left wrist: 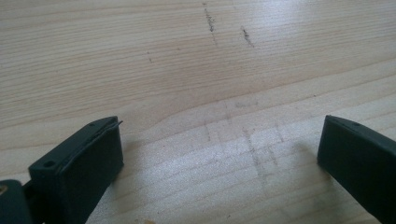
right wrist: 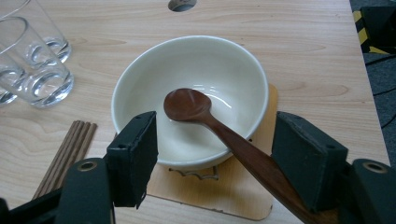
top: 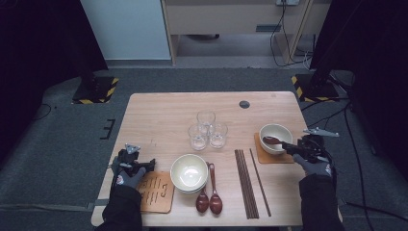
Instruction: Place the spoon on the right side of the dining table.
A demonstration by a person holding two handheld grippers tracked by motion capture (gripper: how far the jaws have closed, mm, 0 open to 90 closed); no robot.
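Note:
A white bowl (top: 275, 138) (right wrist: 187, 60) stands on a wooden coaster (top: 274, 156) (right wrist: 219, 196) at the table's right. A dark wooden spoon (top: 272, 140) (right wrist: 191, 105) lies in it, its handle leaning out over the near rim. My right gripper (top: 294, 147) (right wrist: 215, 128) is open just in front of the bowl; the handle runs between the jaws, close to the right one, and neither pad presses on it. At the front left, my left gripper (top: 146, 165) (left wrist: 219, 140) is open low over bare tabletop (left wrist: 187, 70), with nothing between its jaws.
Stacked white bowls (top: 189, 173) sit front centre beside two dark spoons (top: 209, 199). Several chopsticks (top: 250, 183) (right wrist: 70, 149) lie to their right. Three glasses (top: 207, 130) (right wrist: 42, 79) stand mid-table. A second coaster (top: 156, 191) lies by the left hand. A cable hole (top: 244, 104) is at the back.

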